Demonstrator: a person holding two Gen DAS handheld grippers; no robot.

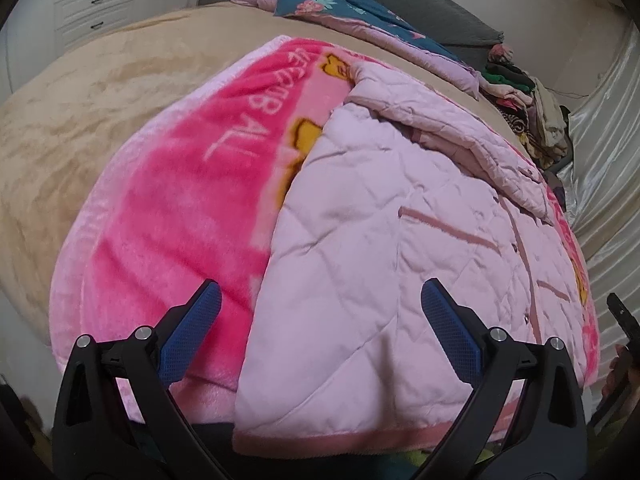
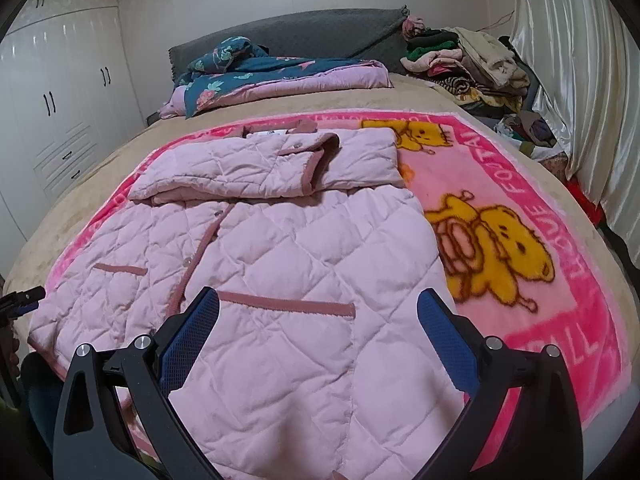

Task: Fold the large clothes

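Note:
A light pink quilted jacket [image 2: 280, 248] lies flat, front up, on a bright pink bear-print blanket [image 2: 520, 216], its sleeves folded across the chest. It also shows in the left wrist view [image 1: 380, 248], with the blanket [image 1: 168, 200] to its left. My left gripper [image 1: 320, 300] is open and empty, hovering over the jacket's left hem edge. My right gripper [image 2: 318, 304] is open and empty above the jacket's lower right front, near a dusty-pink pocket trim [image 2: 288, 304]. The left gripper's tip [image 2: 24, 298] shows at the far left edge of the right wrist view.
The blanket lies on a beige bedspread [image 2: 420, 92]. A folded teal floral quilt [image 2: 256, 76] lies by the grey headboard [image 2: 304, 32]. A heap of clothes [image 2: 472, 64] sits at the far right corner. White wardrobes [image 2: 60, 92] stand left, a satin curtain [image 2: 580, 80] right.

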